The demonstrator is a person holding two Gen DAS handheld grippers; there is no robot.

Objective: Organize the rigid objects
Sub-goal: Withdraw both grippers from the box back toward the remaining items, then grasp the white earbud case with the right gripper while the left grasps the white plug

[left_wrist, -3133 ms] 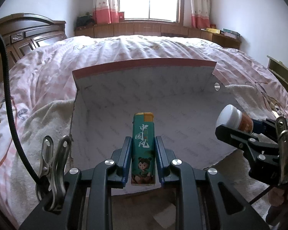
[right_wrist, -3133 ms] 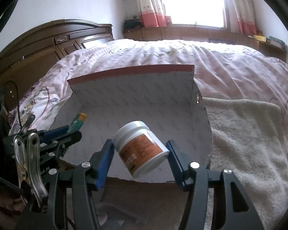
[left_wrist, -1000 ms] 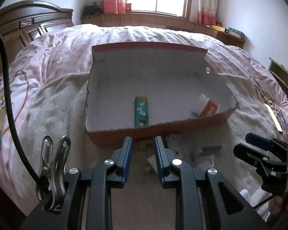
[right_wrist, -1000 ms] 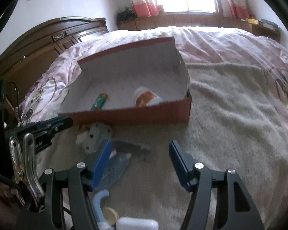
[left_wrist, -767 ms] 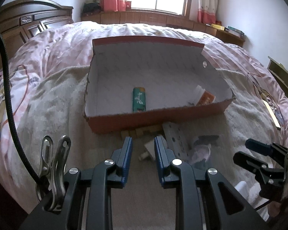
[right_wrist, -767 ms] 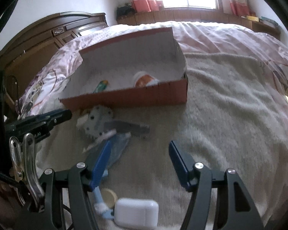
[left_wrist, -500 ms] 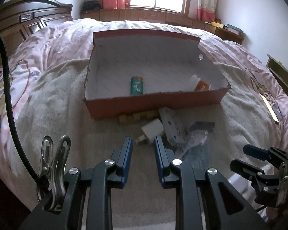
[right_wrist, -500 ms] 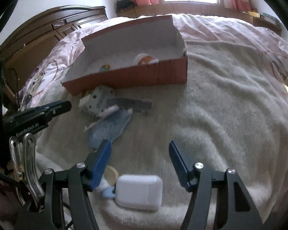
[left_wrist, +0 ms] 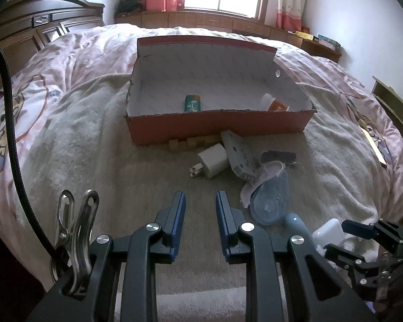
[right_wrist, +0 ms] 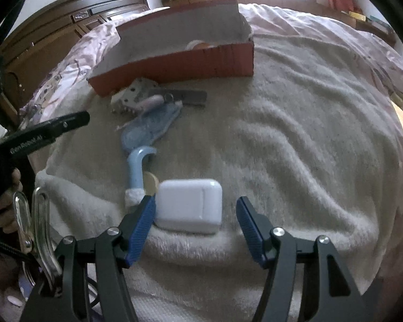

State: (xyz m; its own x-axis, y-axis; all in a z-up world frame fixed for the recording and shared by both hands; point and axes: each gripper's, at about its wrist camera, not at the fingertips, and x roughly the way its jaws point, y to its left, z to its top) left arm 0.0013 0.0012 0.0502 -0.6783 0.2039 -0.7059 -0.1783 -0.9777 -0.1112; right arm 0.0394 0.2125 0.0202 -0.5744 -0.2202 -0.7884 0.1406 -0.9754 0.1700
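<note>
The white earbud case (right_wrist: 188, 206) lies on the cream blanket (right_wrist: 295, 139) at the near edge of the bed, right between the spread jaws of the right gripper (right_wrist: 195, 216). The left blue pad sits just beside the case's left end, possibly touching it; the right pad stands clear of it. Nothing is pinched yet. This looks like the pick-up step for the next object, and the next move calls for easing forward a little so the pads flank the case's middle, then closing squarely across its smooth, rounded sides, which may slip if gripped near a corner.

Just left of the case lie a pale blue hooked handle (right_wrist: 137, 166) and a small tan disc (right_wrist: 151, 181), close enough that the left pad could catch them.

The left gripper (left_wrist: 200, 206) hovers empty over the blanket, its jaws narrowly parted. Ahead of it lie a white plug adapter (left_wrist: 211, 161), a grey perforated plate (left_wrist: 239, 155) and some small wooden blocks (left_wrist: 186, 142) against the box.

The red cardboard box (left_wrist: 220, 126) stands farther up the bed, holding a green lighter (left_wrist: 192, 103) and a white jar with an orange label (left_wrist: 274, 103); several objects remain outside.
</note>
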